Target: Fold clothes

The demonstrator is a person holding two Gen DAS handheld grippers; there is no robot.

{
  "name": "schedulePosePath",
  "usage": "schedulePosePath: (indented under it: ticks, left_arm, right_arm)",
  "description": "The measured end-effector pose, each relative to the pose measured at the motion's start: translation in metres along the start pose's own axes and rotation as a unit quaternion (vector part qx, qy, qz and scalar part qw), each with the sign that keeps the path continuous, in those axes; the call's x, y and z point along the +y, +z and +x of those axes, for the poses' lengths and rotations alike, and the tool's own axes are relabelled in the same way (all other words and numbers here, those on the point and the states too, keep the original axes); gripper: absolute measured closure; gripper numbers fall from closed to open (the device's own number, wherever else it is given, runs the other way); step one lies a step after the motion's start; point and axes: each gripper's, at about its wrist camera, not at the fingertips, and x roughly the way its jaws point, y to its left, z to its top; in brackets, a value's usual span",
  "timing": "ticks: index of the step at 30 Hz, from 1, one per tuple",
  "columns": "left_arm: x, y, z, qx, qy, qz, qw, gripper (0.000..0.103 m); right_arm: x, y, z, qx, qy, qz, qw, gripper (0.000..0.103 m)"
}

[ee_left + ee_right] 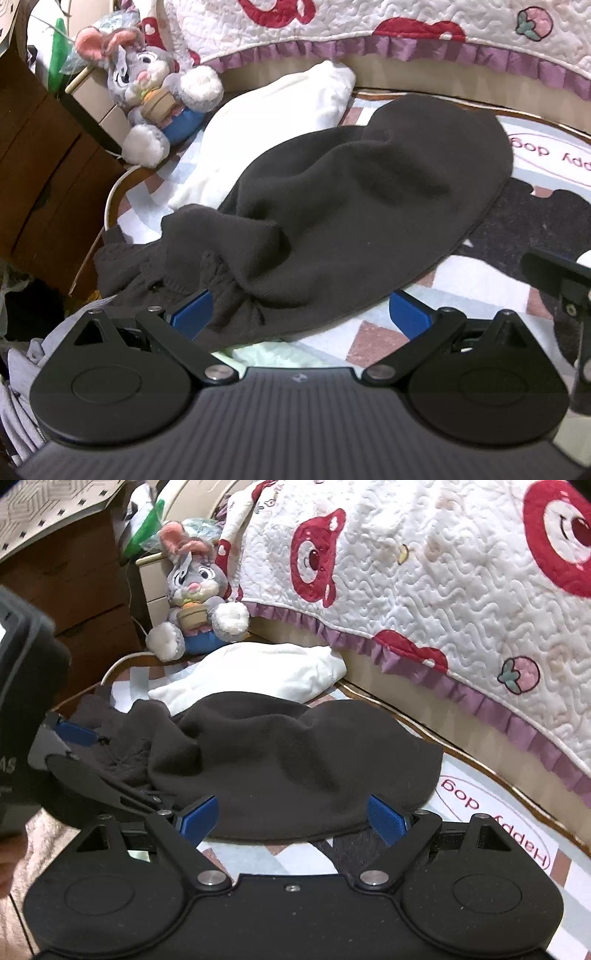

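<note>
On a patterned play mat (476, 284) printed with the words "Happy dog", a dark brown garment (351, 221) is lying in a rumpled heap, its rounded hem facing the two grippers and its bunched end trailing toward the mat's left edge. The left gripper (301, 312) is hovering over the near hem with its blue pads (192, 314) spread wide, gripping nothing, though cloth is lying between them. The right gripper (293, 818) is likewise standing wide apart just short of the hem, holding nothing. Behind the garment a white pillow (258, 668) is resting, with a plush rabbit (195, 602) sitting beyond it beside a quilted bedspread (424, 583).
</note>
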Motion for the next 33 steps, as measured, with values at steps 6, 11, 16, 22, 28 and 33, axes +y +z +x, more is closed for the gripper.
schedulePosePath:
  ticks: [6,11,16,22,28,33]
  left_arm:
    - [0.004,-0.005,0.011,0.011,-0.020,0.001,0.9997,0.000]
    - [0.006,-0.009,0.012,0.009,-0.031,-0.009,0.9994,0.000]
    - [0.009,-0.012,0.013,0.011,-0.035,-0.012,0.9993,0.000]
    - [0.012,-0.013,0.014,0.014,-0.046,-0.016,0.9987,0.000]
    - [0.012,-0.014,0.015,0.015,-0.053,-0.013,0.9984,0.000]
    - [0.013,-0.014,0.016,0.015,-0.062,-0.015,0.9979,0.000]
  right_arm:
    - [0.008,0.004,0.012,0.014,-0.005,-0.004,1.000,0.012]
    - [0.014,0.000,0.009,0.002,0.010,0.008,1.000,0.012]
    - [0.017,0.001,0.008,-0.003,0.011,0.006,1.000,0.012]
    - [0.015,0.002,0.010,0.002,0.006,0.014,1.000,0.012]
    - [0.012,0.004,0.010,0.004,0.006,0.021,1.000,0.012]
    - [0.015,0.002,0.011,0.007,0.005,0.021,1.000,0.012]
